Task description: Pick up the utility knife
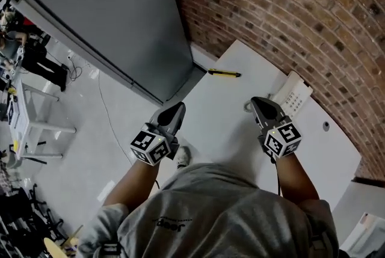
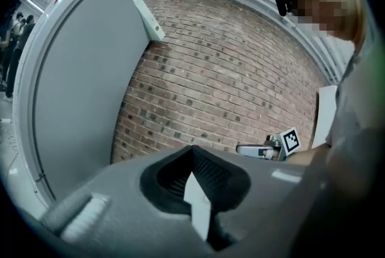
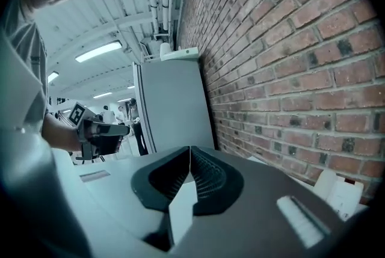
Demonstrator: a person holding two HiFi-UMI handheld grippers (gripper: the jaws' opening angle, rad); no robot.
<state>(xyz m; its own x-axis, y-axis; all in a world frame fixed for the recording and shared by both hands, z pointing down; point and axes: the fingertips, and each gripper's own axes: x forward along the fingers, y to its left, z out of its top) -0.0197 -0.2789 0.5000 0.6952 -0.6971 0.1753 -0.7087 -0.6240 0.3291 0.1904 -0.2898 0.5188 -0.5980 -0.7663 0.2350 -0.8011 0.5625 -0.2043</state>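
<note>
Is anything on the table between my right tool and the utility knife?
Nothing visible. Only bare white table lies between the right tool and the utility knife. The white device sits off to the right, clear of that path.

Open across the bare white desk (image 1: pixel 222 106) from the left claw (image 1: pixel 179 107) and right claw (image 1: pixel 257 100) up to the utility knife (image 1: pixel 224 73) near the far edge. Hemmed in behind by the brick wall (image 1: pixel 289 10), on the left by the tall grey cabinet (image 1: pixel 108 16). Partly blocked ahead and right of the right claw by 1 white device (image 1: pixel 292 94) beside the wall. Open air off the desk's left edge, above the floor (image 1: pixel 90 130).
</note>
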